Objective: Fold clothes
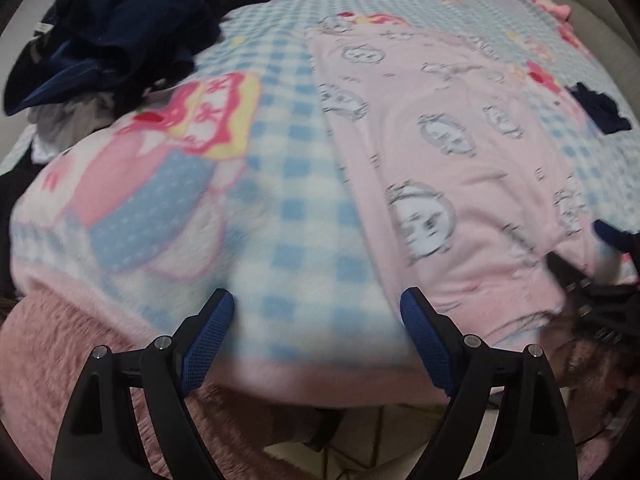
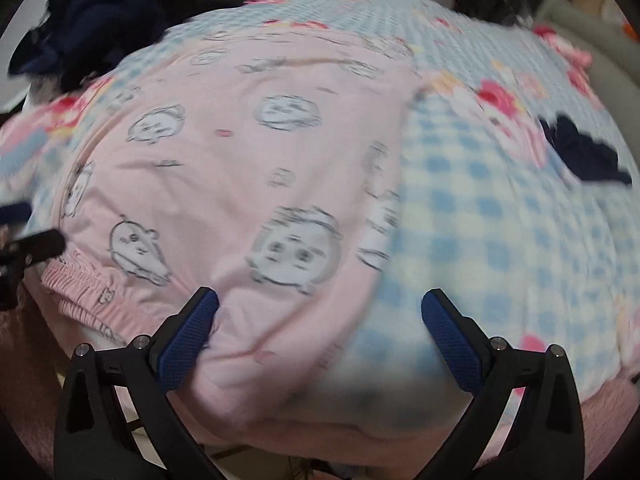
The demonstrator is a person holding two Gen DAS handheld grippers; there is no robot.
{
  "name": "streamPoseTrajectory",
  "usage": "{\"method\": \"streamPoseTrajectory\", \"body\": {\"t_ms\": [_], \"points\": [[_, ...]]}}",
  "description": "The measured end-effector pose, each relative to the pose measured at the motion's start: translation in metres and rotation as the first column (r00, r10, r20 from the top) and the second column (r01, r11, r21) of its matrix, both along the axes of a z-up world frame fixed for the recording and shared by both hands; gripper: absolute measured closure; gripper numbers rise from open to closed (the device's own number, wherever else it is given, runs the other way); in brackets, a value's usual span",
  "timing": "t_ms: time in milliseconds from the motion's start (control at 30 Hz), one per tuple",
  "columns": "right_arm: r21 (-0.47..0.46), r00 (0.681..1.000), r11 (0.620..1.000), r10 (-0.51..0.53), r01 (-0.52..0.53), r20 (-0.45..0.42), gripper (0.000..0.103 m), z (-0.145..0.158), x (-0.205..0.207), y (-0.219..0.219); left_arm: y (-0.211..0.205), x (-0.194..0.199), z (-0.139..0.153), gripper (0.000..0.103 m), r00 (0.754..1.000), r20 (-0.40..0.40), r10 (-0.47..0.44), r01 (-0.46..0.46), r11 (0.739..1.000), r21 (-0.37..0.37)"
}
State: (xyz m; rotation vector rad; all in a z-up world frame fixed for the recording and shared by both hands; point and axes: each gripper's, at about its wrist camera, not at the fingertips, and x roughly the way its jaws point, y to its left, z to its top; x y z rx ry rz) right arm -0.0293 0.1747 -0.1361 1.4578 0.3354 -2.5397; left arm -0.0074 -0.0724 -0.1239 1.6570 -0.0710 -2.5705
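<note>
A pink garment (image 1: 440, 152) printed with grey cartoon faces lies flat on the bed; it also shows in the right wrist view (image 2: 240, 168), with its elastic waistband (image 2: 84, 296) at the near edge. My left gripper (image 1: 318, 308) is open and empty over the checked blanket, just left of the garment's near corner. My right gripper (image 2: 320, 312) is open and empty above the garment's near right edge. The right gripper shows at the right edge of the left wrist view (image 1: 600, 264); the left gripper shows at the left edge of the right wrist view (image 2: 24, 236).
A blue checked blanket (image 1: 288, 184) with pink cartoon prints covers the bed. A pile of dark navy and black clothes (image 1: 120, 40) lies at the far left. A small dark item (image 1: 600, 108) lies at the right. A pink fuzzy rug (image 1: 52, 360) is below the bed edge.
</note>
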Motion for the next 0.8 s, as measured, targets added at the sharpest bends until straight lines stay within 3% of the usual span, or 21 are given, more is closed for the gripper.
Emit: {"method": "streamPoseTrajectory", "body": {"t_ms": [167,333,467,600,700,800], "points": [[0.049,0.999,0.999,-0.008,0.010,-0.046,0.001,0.003,0.013,0.008,-0.009,0.007,0.017,0.015,0.995,-0.094,0.020,-0.011,0.996,0.090],[-0.090,0.997,0.996,-0.023,0.016,-0.073,0.001,0.026,0.006,0.020,-0.019,0.005,0.032,0.015,0.980,-0.198,0.035,0.020,0.962,0.271],[-0.132,0.995,0.991,-0.019,0.006,-0.098,0.001,0.038,0.001,0.016,-0.002,-0.004,0.019,0.015,0.988,-0.153,-0.002,0.035,0.976,0.217],[-0.057,0.995,0.998,0.022,-0.028,-0.095,0.001,0.027,-0.005,0.000,0.007,-0.008,-0.005,0.015,0.999,-0.039,-0.012,0.016,0.994,0.110],[0.090,0.998,0.996,-0.014,0.019,-0.055,0.001,0.002,-0.011,0.001,0.003,-0.006,-0.008,0.015,1.000,-0.006,-0.016,0.017,0.995,0.100],[0.055,0.997,0.996,-0.071,0.072,-0.023,0.001,0.004,-0.008,0.020,-0.007,-0.002,-0.006,0.016,1.000,0.008,0.008,-0.008,0.994,0.113]]}}
